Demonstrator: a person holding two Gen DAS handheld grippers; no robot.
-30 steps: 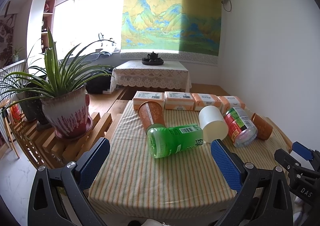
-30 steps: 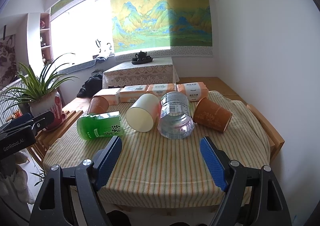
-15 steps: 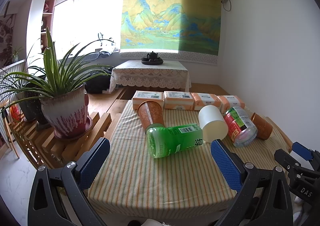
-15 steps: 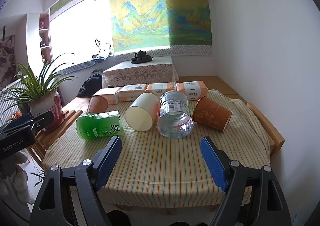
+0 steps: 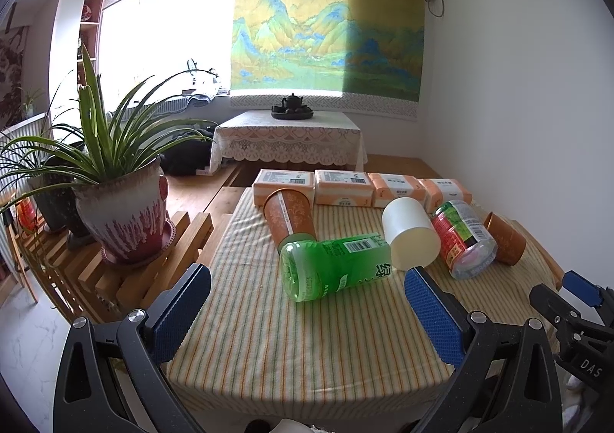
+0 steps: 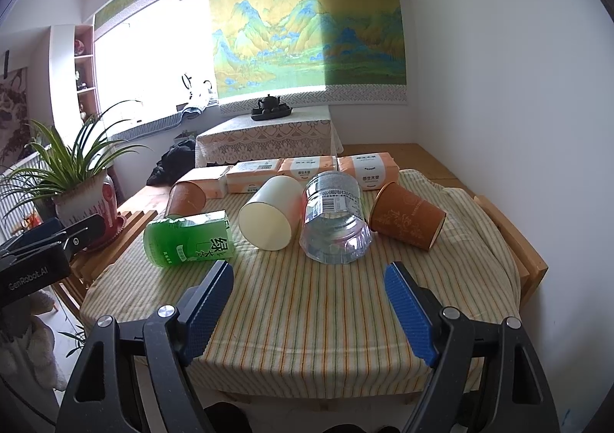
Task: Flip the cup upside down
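Note:
Three cups lie on their sides on the striped tablecloth (image 6: pixel 307 302): a white cup (image 6: pixel 270 218) (image 5: pixel 410 233) in the middle with its base toward me, a brown cup (image 6: pixel 406 214) (image 5: pixel 504 239) at the right, and another brown cup (image 6: pixel 188 199) (image 5: pixel 289 216) at the left. My left gripper (image 5: pixel 307 308) is open and empty, near the table's front edge, short of the green bottle. My right gripper (image 6: pixel 309 302) is open and empty, short of the clear bottle.
A green bottle (image 6: pixel 190 239) (image 5: pixel 334 266) and a clear bottle (image 6: pixel 334 228) (image 5: pixel 462 243) lie on their sides between the cups. Several orange tissue packs (image 6: pixel 303 170) line the table's far edge. A potted plant (image 5: pixel 122 210) stands on a wooden rack at the left. A white wall is at the right.
Both views have shifted only slightly. The objects on the table have not moved and both grippers stay open.

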